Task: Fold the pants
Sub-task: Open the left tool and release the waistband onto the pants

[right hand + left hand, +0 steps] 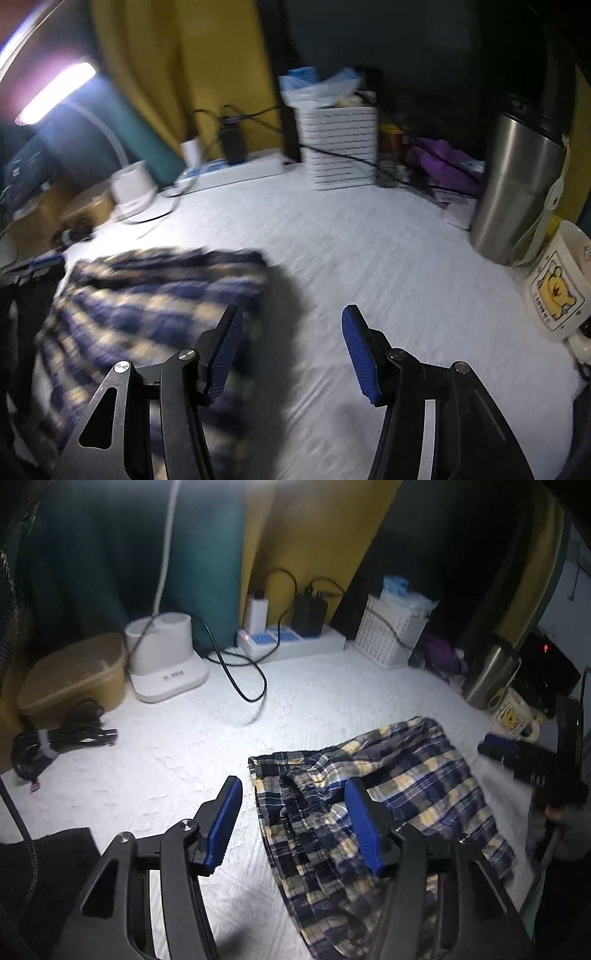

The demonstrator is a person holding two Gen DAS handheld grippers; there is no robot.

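The blue, navy and cream plaid pants (388, 797) lie rumpled on the white quilted surface (177, 771). In the left wrist view they lie under and to the right of my left gripper (293, 797), which is open and empty above their left edge. In the right wrist view the pants (147, 302) are blurred at the left. My right gripper (291, 325) is open and empty over bare white surface, its left finger (221, 354) above the pants' right edge. The other gripper's dark body (532, 764) shows at the far right of the left wrist view.
At the back stand a tan box (74, 675), a white lamp base (166, 657), a power strip with chargers (291, 638) and a white basket (395, 631). A steel flask (517, 188) and a bear mug (557, 291) stand at the right. A coiled black cable (55, 738) lies at the left.
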